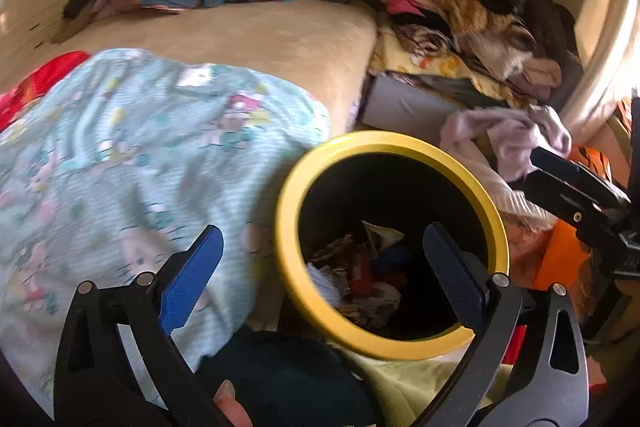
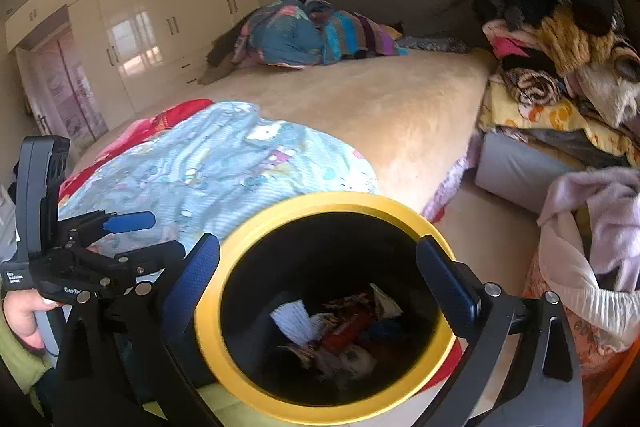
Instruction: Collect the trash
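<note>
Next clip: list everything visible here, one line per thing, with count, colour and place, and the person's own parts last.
bin: one, black with yellow rim, beside the bed
trash: several pieces, mixed colours, at the bin's bottom
bed: one, beige
blanket: one, light blue patterned, on the bed's near end
clothes bundle: one, multicoloured, on the bed's far end
clothes pile: one, dark and yellow, right of the bed
wardrobe: one, cream, far wall
left gripper: open, empty, over the bin
right gripper: open, empty, over the bin
hand: one, on the left gripper's handle
</note>
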`<state>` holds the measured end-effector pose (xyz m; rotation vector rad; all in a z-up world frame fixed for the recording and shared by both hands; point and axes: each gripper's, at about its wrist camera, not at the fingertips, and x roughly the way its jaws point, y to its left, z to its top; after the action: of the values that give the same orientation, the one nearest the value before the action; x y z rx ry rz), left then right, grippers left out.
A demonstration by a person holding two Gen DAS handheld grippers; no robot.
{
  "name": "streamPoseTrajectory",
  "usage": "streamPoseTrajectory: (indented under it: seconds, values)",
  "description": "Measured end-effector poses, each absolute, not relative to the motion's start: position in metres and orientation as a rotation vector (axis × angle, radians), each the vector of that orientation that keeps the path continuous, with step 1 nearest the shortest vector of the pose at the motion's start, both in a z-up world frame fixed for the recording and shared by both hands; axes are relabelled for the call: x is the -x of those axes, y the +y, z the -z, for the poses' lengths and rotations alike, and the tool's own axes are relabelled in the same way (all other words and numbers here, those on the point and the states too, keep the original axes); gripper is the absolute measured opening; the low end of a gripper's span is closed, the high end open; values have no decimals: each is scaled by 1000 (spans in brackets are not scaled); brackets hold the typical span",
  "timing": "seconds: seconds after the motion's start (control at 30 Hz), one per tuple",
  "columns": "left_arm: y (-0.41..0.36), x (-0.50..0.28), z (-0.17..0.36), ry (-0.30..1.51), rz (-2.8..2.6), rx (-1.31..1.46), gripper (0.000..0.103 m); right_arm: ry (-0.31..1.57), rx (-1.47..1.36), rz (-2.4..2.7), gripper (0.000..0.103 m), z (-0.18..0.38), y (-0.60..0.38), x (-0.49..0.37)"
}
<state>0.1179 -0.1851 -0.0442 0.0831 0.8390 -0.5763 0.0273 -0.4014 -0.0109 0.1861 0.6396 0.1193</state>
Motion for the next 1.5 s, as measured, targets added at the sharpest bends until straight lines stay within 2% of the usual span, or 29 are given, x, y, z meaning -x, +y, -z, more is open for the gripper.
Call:
streamPoseTrajectory:
  seconds: [0.23,0.7,1.07,1.5]
  values:
    - [-147,-98,26,770,476,-23,92,583,-155,-158,97,-5,-365,-23]
    - [-66,-16,-2,506,274,19,92,421,-121,-181,97,-4,-281,15]
    - [-42,-4,11,517,224,27,92,304,-37,-198,97,-8,-251,37]
    - [-41,-3,10,502,221,39,92,310,-43,-172,97,-6,-255,37]
